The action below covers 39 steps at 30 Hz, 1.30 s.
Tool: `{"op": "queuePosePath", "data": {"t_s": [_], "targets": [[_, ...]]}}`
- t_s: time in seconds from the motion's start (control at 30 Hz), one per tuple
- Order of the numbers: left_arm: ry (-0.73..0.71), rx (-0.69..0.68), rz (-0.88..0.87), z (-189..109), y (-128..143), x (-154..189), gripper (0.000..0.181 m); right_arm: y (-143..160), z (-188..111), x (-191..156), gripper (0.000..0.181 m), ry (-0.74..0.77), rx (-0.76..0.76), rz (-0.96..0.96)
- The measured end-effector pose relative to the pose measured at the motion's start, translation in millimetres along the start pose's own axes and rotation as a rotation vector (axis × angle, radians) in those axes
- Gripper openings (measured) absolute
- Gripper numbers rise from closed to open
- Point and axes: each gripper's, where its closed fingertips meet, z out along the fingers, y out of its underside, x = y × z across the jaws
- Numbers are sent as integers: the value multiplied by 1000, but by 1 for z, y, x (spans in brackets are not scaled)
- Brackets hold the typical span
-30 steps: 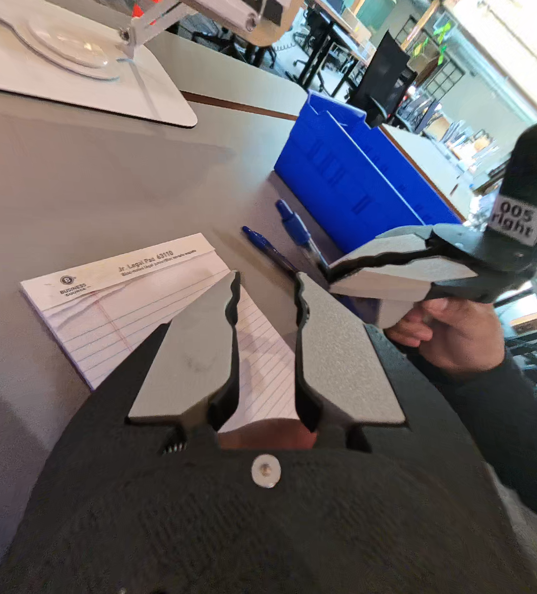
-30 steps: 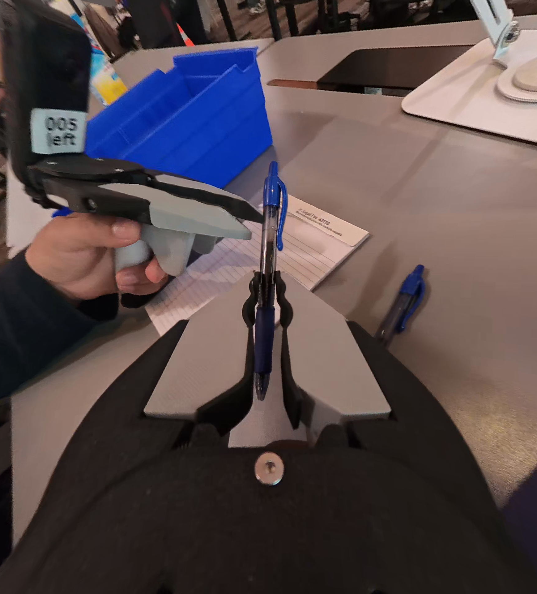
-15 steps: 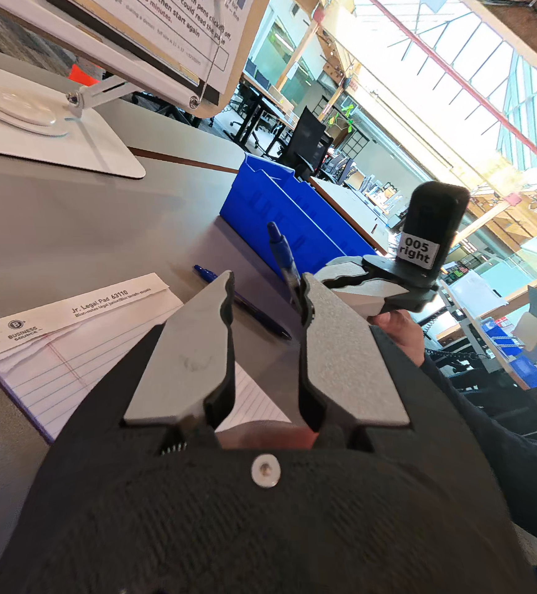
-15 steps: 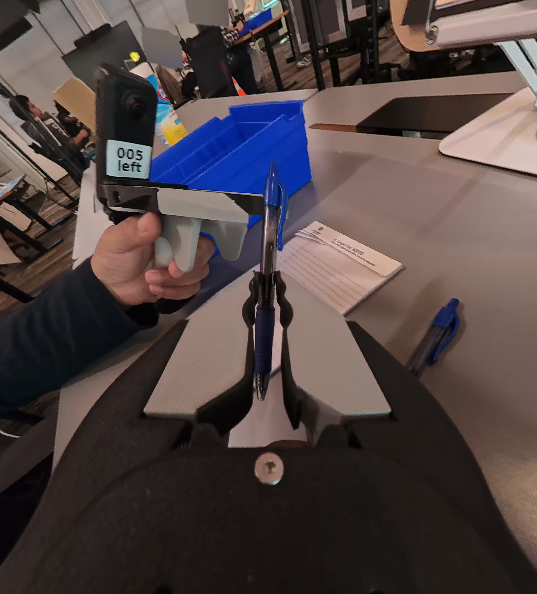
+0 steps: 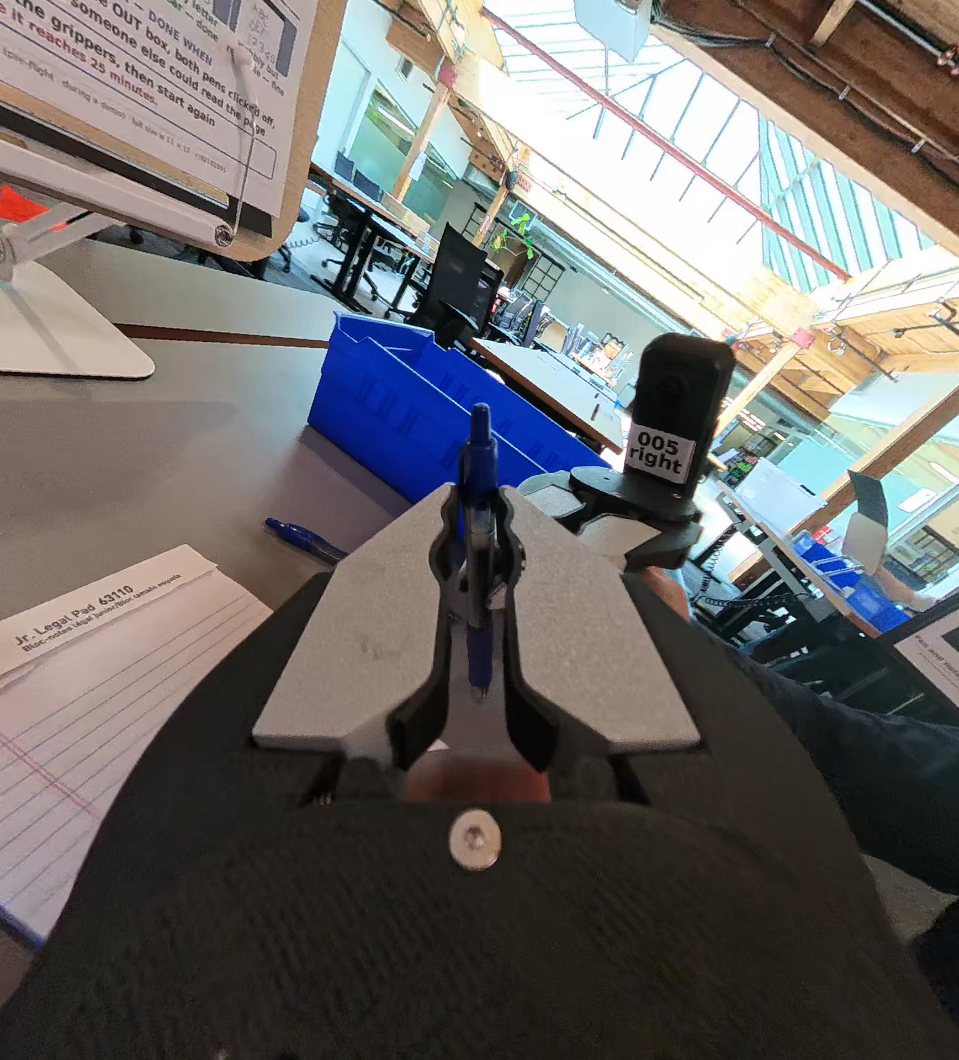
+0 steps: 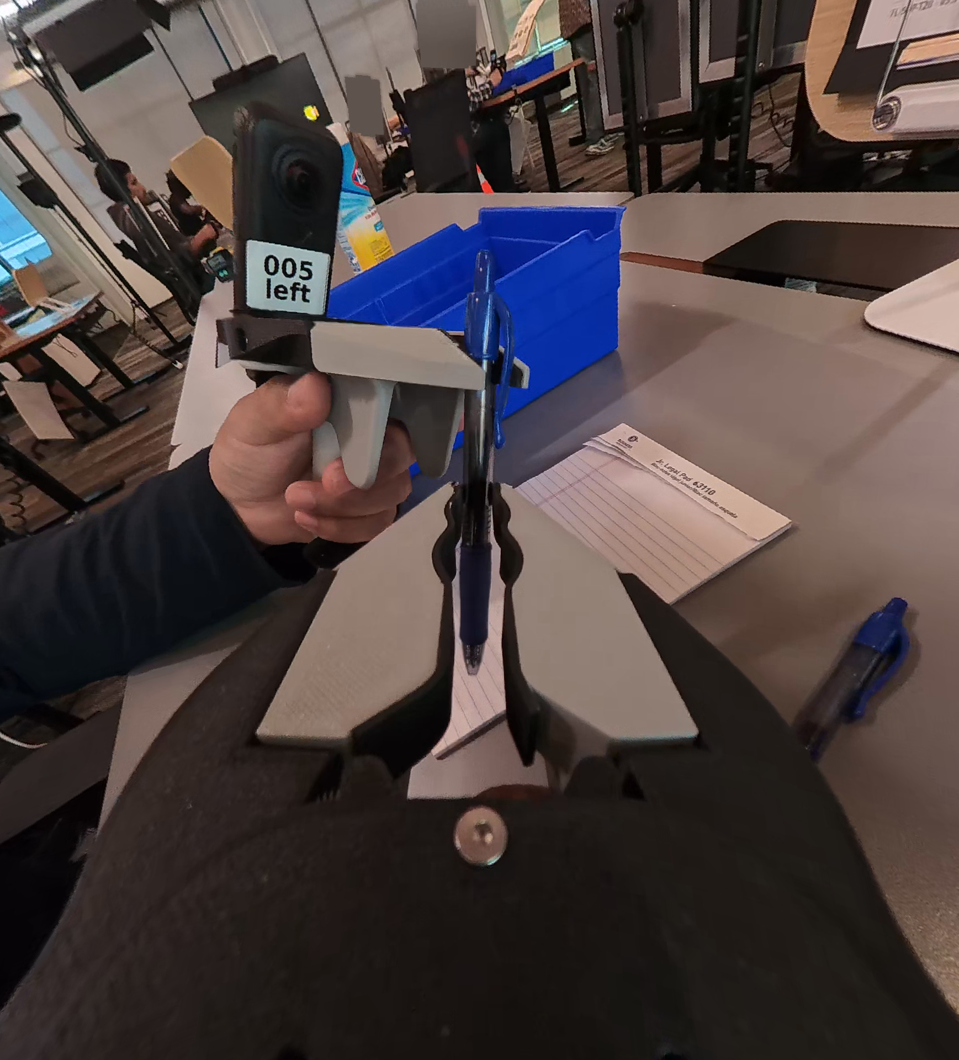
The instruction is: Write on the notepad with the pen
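- The right gripper [image 6: 478, 516], grey-fingered on a black body, is pinched on a blue click pen with a clear barrel [image 6: 480, 436]; its fingertips clamp the barrel just above the dark blue rubber grip, and the pen stands upright with its tip pointing back toward the gripper's body.
- The left gripper [image 6: 494, 367] reaches in from the side and closes on the same pen higher up, at the clear barrel beside the blue clip; in the left wrist view the grey fingers [image 5: 385, 619] press in on the pen [image 5: 478, 573] from both sides.
- Both grippers hold the pen in the air above the table, the click button end uppermost.
- The person's hand [image 6: 305, 459], in a dark sleeve, wraps the left gripper's pale grey handle.
- The white lined notepad with a paper header strip [image 6: 655, 505] lies flat on the grey table [image 6: 809, 401], below and just beyond the held pen, its top sheets slightly curled at the header.
- A second blue pen [image 6: 855, 671] lies on the table, near the notepad's corner but apart from it.
- A blue plastic bin [image 6: 551, 298] sits behind the notepad.
- A white stand base [image 5: 35, 338] rests farther off on the table.
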Motion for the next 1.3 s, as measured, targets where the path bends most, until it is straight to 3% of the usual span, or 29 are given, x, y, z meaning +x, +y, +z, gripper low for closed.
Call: {"op": "queuePosePath", "data": {"t_s": [0.2, 0.3, 0.4, 0.63, 0.77, 0.93, 1.13, 1.3], "targets": [[-91, -31, 102, 2, 4, -5, 9, 6, 2, 8, 6, 91, -35, -91], [-138, -39, 133, 2, 5, -7, 9, 10, 4, 16, 22, 211, -78, -207], [-175, -41, 140, 3, 6, -8, 9, 16, 7, 24, 26, 335, -136, -318], [-210, -43, 131, 7, 8, 1, 10, 28, 15, 28, 9, 446, -228, -446], [-156, 7, 135, 1, -4, 14, 10, 14, 8, 22, 4, 344, -122, -330], [-166, 19, 173, -9, -11, 11, 7, -26, -19, 13, 4, 169, 131, -122], [27, -103, 116, 4, 15, 33, 12, -61, -48, -9, 4, -80, 361, -2], [158, -133, 128, 10, 26, 56, 16, -66, -51, -25, 4, -217, 396, 38]]}}
